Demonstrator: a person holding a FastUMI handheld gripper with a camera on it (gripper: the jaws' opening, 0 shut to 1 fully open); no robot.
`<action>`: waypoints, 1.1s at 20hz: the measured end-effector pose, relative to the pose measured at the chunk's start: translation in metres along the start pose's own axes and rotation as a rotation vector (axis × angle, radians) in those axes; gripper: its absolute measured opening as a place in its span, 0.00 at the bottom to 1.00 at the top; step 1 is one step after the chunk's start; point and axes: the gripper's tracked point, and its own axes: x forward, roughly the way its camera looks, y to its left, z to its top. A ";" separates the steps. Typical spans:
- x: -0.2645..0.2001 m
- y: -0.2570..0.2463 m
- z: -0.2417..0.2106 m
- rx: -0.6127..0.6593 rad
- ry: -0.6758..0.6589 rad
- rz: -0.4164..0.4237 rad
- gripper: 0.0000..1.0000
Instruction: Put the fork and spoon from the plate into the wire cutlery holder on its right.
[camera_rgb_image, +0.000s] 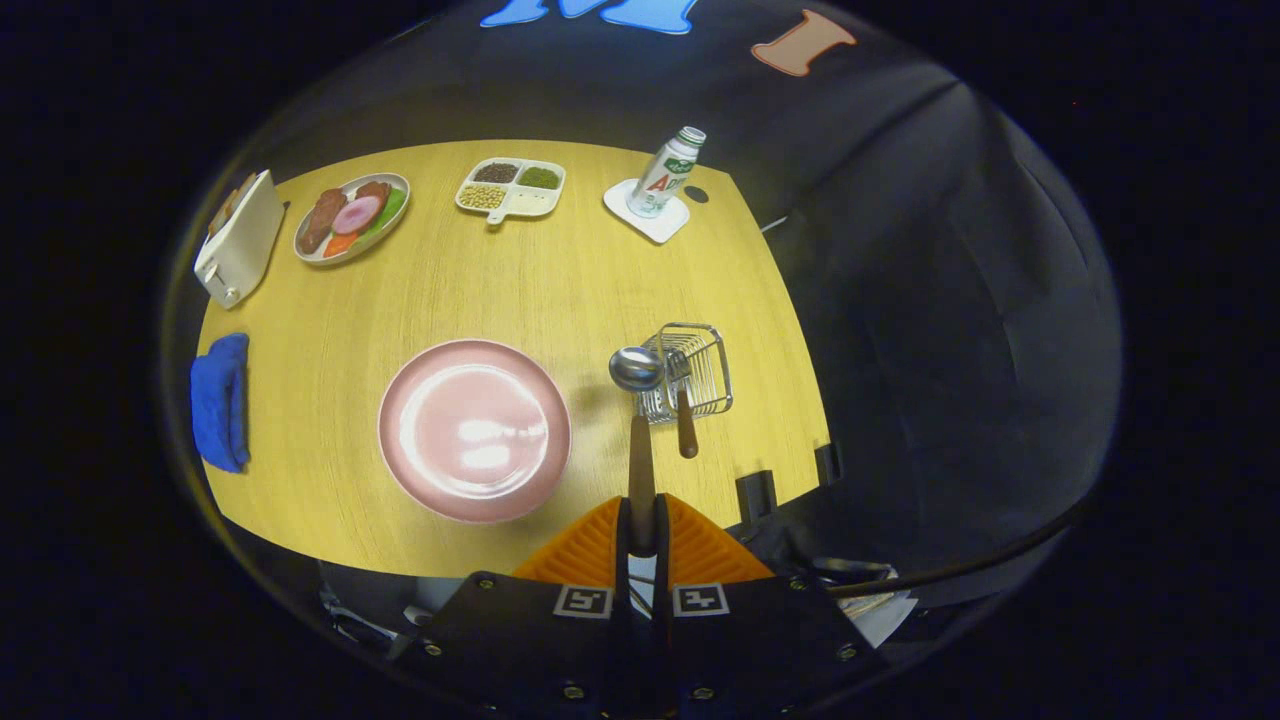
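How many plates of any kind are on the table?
2: the empty pink plate just ahead of the jaws, left of the wire holder, and a plate of food far back beside the toaster.

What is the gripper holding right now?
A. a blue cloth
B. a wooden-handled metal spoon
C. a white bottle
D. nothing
B: the gripper has both fingers pressed on the handle of the wooden-handled metal spoon, its bowl raised beside the wire cutlery holder.

A round-cornered wooden table (560, 270) with a pale yellow top stands against the booth's black cloth wall (930, 250), and overhead light glares off its middle.
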 end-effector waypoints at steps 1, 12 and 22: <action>0.004 -0.007 0.000 0.010 0.003 -0.005 0.08; 0.048 -0.034 0.021 0.037 0.063 0.051 0.08; 0.066 -0.037 0.037 0.030 0.059 0.107 0.08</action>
